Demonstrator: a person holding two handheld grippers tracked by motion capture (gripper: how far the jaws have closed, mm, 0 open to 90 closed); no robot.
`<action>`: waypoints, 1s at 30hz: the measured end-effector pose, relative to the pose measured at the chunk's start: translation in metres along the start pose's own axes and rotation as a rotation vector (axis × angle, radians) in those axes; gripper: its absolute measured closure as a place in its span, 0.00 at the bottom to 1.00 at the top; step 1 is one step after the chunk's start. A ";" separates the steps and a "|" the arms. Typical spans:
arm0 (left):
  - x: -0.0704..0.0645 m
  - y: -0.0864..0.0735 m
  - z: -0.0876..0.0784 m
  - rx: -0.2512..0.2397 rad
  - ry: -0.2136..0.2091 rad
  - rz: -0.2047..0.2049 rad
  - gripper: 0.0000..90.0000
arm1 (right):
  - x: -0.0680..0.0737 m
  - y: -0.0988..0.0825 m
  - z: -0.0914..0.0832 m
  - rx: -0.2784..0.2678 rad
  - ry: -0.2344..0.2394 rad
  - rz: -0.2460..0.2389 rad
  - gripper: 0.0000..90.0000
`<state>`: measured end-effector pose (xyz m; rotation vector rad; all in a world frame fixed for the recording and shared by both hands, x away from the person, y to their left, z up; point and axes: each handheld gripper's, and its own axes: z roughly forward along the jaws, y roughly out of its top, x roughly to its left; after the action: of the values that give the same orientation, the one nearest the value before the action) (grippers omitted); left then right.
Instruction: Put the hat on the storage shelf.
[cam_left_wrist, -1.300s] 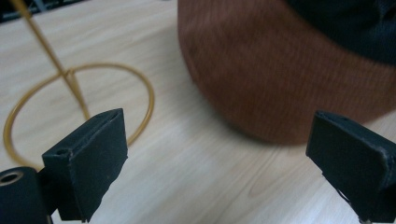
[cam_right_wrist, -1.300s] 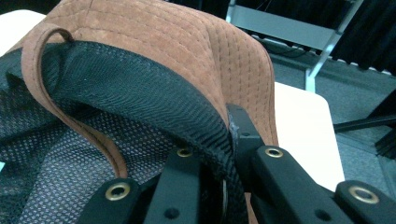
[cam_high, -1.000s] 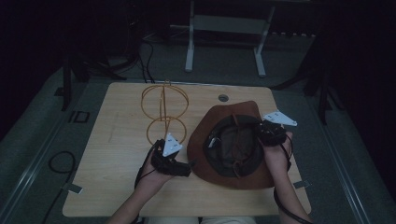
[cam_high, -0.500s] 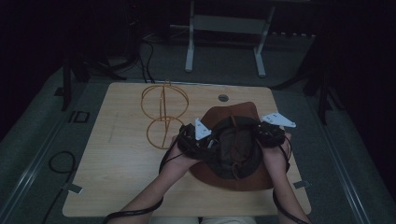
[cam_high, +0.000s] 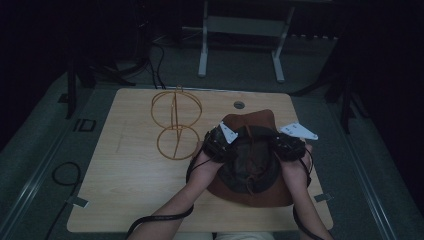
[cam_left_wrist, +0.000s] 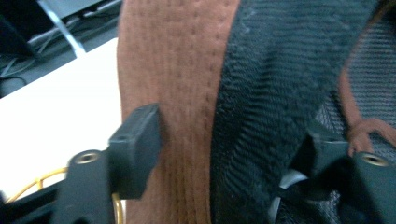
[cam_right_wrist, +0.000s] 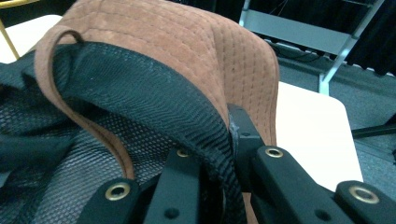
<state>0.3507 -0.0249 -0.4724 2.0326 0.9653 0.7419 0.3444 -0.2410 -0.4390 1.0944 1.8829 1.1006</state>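
Observation:
A brown suede hat (cam_high: 260, 187) with a black mesh lining lies crown down on the wooden table (cam_high: 125, 190), right of centre. My left gripper (cam_high: 220, 142) is at the hat's left edge. In the left gripper view it (cam_left_wrist: 229, 140) is open, and the hat's brown brim (cam_left_wrist: 177, 93) and black inner band (cam_left_wrist: 261, 93) lie between the jaws. My right gripper (cam_high: 287, 145) is at the hat's right edge. In the right gripper view it (cam_right_wrist: 215, 144) is shut on the black inner band (cam_right_wrist: 154, 98), under the brown brim (cam_right_wrist: 187, 42).
A gold wire stand (cam_high: 175, 122) made of hoops stands on the table just left of the hat, close to my left hand. A cable hole (cam_high: 239, 105) sits near the table's far edge. A metal frame (cam_high: 240, 40) stands on the floor beyond the table.
My left gripper has moved right and forward from the table beside the wire stand to the hat's left edge, its jaws now around the rim. The right gripper has stayed put.

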 end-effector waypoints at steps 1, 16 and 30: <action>0.000 0.000 0.000 -0.002 0.017 0.002 0.48 | 0.000 0.000 -0.001 0.001 0.003 0.000 0.94; -0.003 0.009 0.002 -0.030 0.074 0.011 0.97 | -0.001 -0.007 -0.009 -0.003 0.019 0.031 0.92; 0.005 0.020 -0.022 -0.125 0.081 0.026 0.97 | -0.010 -0.011 -0.044 -0.027 0.140 0.026 0.53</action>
<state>0.3447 -0.0210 -0.4430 1.9227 0.9165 0.8826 0.3067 -0.2672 -0.4300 1.0534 1.9605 1.2423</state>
